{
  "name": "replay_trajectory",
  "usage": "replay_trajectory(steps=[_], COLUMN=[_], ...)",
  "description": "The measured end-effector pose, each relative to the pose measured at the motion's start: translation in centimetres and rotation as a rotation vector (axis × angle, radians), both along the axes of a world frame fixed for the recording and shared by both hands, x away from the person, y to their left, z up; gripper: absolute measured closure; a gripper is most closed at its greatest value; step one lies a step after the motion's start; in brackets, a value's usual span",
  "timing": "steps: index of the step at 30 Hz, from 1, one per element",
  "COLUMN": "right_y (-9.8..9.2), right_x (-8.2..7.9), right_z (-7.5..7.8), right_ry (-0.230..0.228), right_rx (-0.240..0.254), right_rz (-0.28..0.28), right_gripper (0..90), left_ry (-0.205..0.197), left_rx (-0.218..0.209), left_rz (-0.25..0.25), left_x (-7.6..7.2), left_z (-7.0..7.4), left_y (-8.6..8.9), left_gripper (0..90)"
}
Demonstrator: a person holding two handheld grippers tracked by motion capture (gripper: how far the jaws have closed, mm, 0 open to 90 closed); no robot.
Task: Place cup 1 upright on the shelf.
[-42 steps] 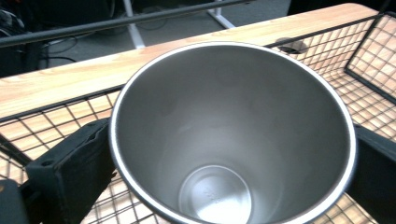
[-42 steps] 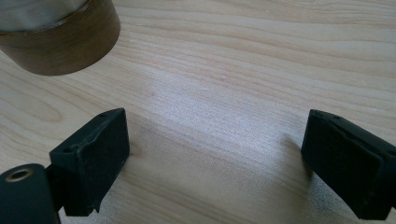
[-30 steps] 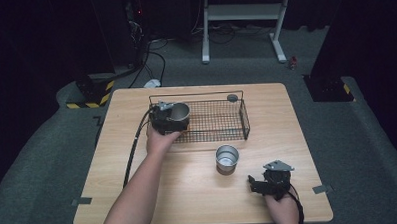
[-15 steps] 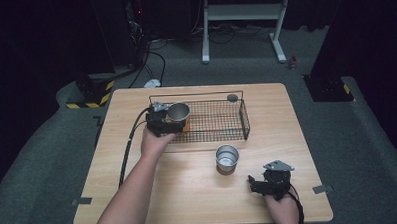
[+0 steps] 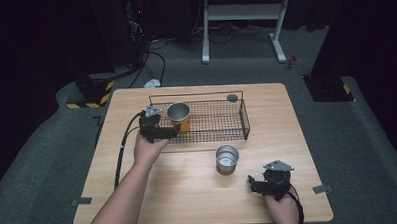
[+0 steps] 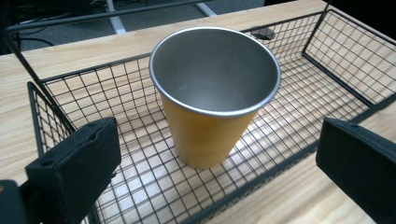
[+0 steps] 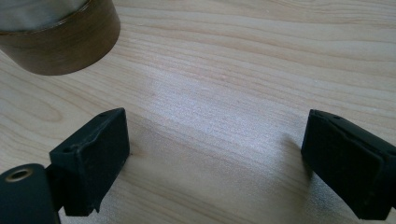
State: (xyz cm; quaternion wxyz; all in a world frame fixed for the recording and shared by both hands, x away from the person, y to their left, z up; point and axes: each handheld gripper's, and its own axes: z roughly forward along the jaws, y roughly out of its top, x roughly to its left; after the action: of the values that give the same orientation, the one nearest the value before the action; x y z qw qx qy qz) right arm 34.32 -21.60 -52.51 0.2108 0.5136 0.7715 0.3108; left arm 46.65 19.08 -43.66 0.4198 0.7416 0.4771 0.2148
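Light wooden table (image 5: 139, 194) on grey carpet, dark room behind. Count: one black wire basket (image 5: 212, 136) along the far edge; two metal cups; two grippers.

Orange-sided steel cup (image 5: 179, 115) stands upright inside the basket at its left end. Short plain steel cup (image 5: 226, 157) stands on bare wood near the table's middle, just in front of the basket.

Left gripper (image 5: 162, 132), jaws wide apart, sits at the basket's front left corner; the cup is free between them. Half a second ago this gripper was closer against the cup; it has since drawn back towards the near edge.

Right gripper (image 5: 266, 185), jaws spread, near the front right corner, unchanged.
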Motion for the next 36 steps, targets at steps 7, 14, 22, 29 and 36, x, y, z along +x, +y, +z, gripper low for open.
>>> replay_trajectory(steps=[7,14,22,29,36], right_y=[0.0,0.0,0.0,0.0,0.0], right_x=[0.0,0.0,0.0,0.0,0.0], right_z=[0.0,0.0,0.0,0.0,0.0], right_ry=[0.0,0.0,0.0,0.0,0.0], right_rx=[0.0,0.0,0.0,-0.001,-0.001], right_rz=[0.0,0.0,0.0,0.0,0.0], right_gripper=[7.6,7.7,7.6,7.6,7.6], left_ry=[-0.012,-0.026,-0.015,0.002,0.031], left_rx=[0.017,0.011,0.004,0.04,0.115], left_rz=[0.011,-0.006,-0.057,-0.061,-0.076], left_x=[-1.3,-3.2,-5.5,-7.4,-9.3], left_z=[-0.3,-0.7,-1.9,-3.4,-5.4], left_y=[1.5,3.3,4.7,5.6,6.2], left_gripper=[0.5,2.9,3.1,5.9,6.9])
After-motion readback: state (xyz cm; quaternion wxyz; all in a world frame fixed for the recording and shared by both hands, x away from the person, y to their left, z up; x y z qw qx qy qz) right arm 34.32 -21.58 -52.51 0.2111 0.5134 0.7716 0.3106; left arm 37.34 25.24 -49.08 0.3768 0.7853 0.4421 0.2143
